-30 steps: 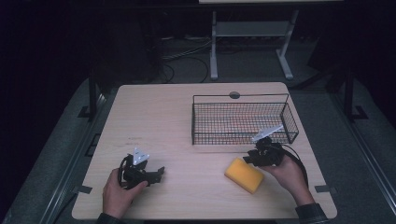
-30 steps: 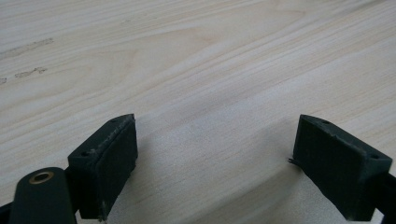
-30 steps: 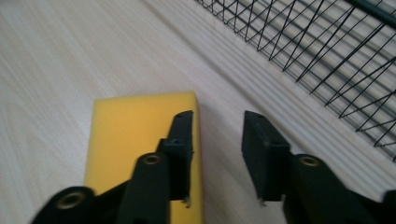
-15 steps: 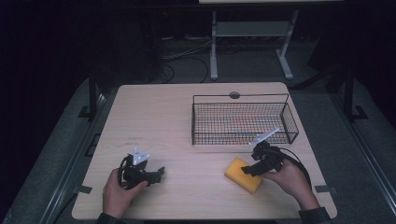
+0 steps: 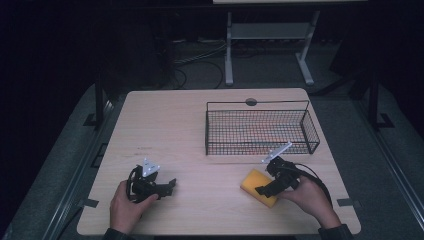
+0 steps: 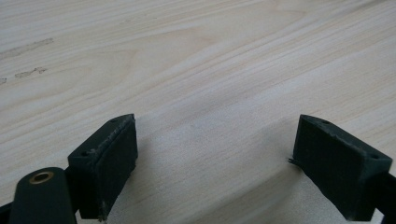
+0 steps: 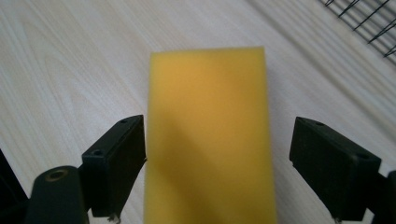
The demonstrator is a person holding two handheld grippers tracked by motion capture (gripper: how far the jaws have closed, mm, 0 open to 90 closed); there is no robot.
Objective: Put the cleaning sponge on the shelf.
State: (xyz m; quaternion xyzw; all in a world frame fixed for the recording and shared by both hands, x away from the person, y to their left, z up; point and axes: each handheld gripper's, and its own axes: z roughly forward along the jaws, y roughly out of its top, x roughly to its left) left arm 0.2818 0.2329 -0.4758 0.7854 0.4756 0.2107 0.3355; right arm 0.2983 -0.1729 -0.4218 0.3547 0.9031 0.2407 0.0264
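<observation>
Sponge point(image 5: 258, 186), yellow, lies flat on the worktop point(image 5: 200, 130) just in front of the wire basket point(image 5: 260, 131) in the high view, with the right gripper point(image 5: 263, 190) over its near end and the left gripper point(image 5: 170, 184) well away to the basket's left. Left gripper view: the fingers point(image 6: 107, 158) stand released over bare wood. Right gripper view: the sponge lies between released fingers point(image 7: 119, 161) that have just been opening, the left one at its edge, the basket's corner beyond.

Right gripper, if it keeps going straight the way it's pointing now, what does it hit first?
Most likely the yellow sponge: it lies between the right gripper's open fingers, one side close to a pad, and runs on ahead. Beyond it is bare table. Depth is hard to judge.
</observation>
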